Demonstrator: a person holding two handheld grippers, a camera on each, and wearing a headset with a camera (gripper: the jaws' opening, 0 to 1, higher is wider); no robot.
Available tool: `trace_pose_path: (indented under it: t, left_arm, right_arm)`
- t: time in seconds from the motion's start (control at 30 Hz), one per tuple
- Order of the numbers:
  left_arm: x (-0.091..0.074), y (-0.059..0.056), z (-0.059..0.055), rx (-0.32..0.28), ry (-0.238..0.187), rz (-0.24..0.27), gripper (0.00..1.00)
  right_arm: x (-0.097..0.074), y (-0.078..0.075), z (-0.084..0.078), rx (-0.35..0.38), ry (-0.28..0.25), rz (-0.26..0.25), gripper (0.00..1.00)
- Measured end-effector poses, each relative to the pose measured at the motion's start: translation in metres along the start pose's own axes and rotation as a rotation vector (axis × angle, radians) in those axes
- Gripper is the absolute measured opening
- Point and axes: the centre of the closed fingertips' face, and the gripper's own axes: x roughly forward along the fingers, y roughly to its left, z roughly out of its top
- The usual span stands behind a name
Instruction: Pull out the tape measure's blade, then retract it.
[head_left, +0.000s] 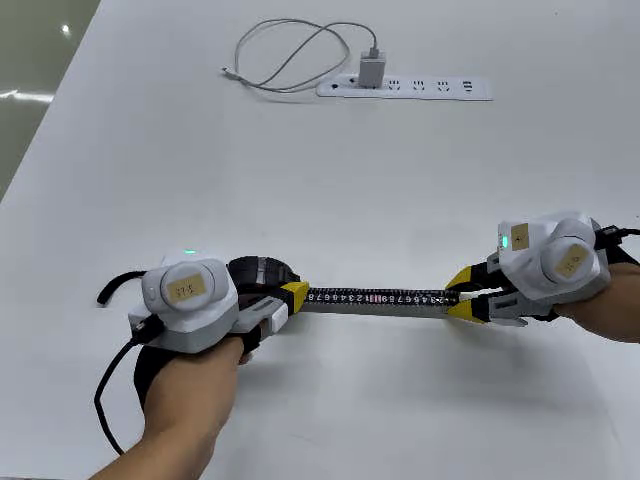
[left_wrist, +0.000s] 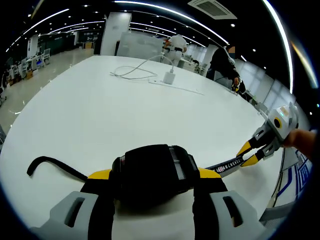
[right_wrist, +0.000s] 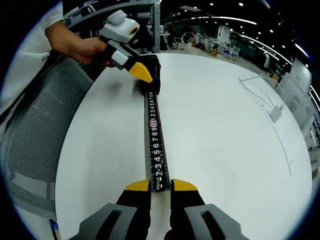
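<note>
**A:** Where is everything sitting?

**B:** The white table (head_left: 300, 180) is carrying it all. The tape measure is lying well apart from the power strip (head_left: 420, 88), on my side of it. Its blade (right_wrist: 152, 135) is stretching roughly parallel to the strip's long side.

**A:** Which tool is holding what?

**B:** My left gripper (left_wrist: 155, 175) is clamping the black case (head_left: 258, 272), with its jaws closed against both flanks. That end is sitting just past the strip's charger end. My right gripper (head_left: 460, 295) is pinching the blade's free end between its yellow tips, over toward the strip's other end.

**A:** So what is the coming move turning on?

**B:** I'm judging the pull-out as done, with the retracting step coming up. The blade's long axis is running straight from my right gripper to the case, so that gripper should be travelling along that line toward the case, parallel to the strip. The left one should be staying put as the anchor. Drifting sideways is likely to kink the blade.

**A:** How is the blade looking?

**B:** It is dark with white numerals counting up from my right gripper's tips, and there are red marks partway along. It is looking taut and straight, with no sag showing. A thin black strap (head_left: 115, 286) is trailing from the case on the side facing away from the blade.
</note>
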Motion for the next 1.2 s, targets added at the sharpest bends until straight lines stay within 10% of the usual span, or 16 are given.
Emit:
trace_pose_path:
  t: [1.2]
  left_arm:
    - [0.0,0.0,0.0,-0.017,0.004,0.001,0.59]
  right_arm:
    - [0.023,0.0,0.038,-0.013,-0.066,0.034,0.1]
